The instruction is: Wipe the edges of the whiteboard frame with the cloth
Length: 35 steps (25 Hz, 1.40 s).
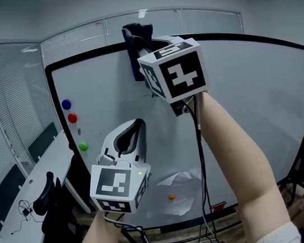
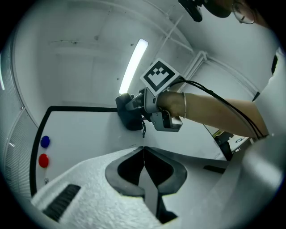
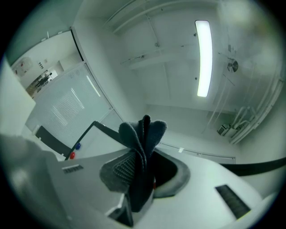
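At the far left of the whiteboard (image 1: 249, 92), the blue magnet (image 1: 66, 104), red magnet (image 1: 72, 118) and green magnet (image 1: 82, 147) sit just inside the left side of the frame (image 1: 90, 52). They would obstruct any pass that strays onto the board face. Your left gripper (image 2: 144, 154) hangs low in front of the board, jaws brought together on nothing. It appears to be parked clear so the working arm has room. Your right gripper (image 3: 142, 156) is raised to the top rail with its jaws clamped on the dark cloth (image 1: 136, 35), which bunches out past the tips. Judged from the head view and the left gripper view, the wad lies against the top edge of the frame, left of its middle. The high, forward grip suits dragging along the rail. To the right the top edge runs on unobstructed to the far corner, with the ceiling well above. The cable trailing down your right forearm is the one snag risk.
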Each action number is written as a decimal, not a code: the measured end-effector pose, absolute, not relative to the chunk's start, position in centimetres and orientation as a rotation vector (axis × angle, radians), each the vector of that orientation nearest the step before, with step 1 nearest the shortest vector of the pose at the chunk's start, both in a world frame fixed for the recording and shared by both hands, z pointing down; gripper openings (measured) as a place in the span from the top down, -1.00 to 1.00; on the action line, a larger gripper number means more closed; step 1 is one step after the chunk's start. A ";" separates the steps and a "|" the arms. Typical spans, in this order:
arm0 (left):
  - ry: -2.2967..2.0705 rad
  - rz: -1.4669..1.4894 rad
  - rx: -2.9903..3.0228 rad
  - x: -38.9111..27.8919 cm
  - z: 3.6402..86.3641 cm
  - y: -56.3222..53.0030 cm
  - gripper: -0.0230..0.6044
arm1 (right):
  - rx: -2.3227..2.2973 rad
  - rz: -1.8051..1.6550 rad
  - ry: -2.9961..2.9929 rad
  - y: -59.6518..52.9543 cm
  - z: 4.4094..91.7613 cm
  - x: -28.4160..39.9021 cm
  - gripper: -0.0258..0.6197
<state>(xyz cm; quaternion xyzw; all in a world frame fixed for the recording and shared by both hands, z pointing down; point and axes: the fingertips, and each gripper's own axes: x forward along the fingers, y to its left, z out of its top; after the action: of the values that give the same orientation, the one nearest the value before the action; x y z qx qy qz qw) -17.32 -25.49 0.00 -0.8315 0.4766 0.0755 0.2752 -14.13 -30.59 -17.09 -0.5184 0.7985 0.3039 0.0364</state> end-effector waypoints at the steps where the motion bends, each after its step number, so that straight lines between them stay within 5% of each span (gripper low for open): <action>1: 1.261 0.207 -2.243 -17.0 0.0 -25.5 0.87 | -1.610 0.937 2.442 -30.6 -17.0 -13.7 0.69; 35: 1.251 0.240 -2.304 11.0 0.4 -27.3 0.87 | -1.580 0.843 2.447 -31.2 -17.9 13.8 0.69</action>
<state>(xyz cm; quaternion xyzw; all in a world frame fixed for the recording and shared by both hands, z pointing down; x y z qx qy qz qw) 10.95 -27.31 0.40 -0.8470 0.4598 0.0881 0.2517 13.84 -31.21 -17.90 -0.5203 0.8058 0.2775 0.0548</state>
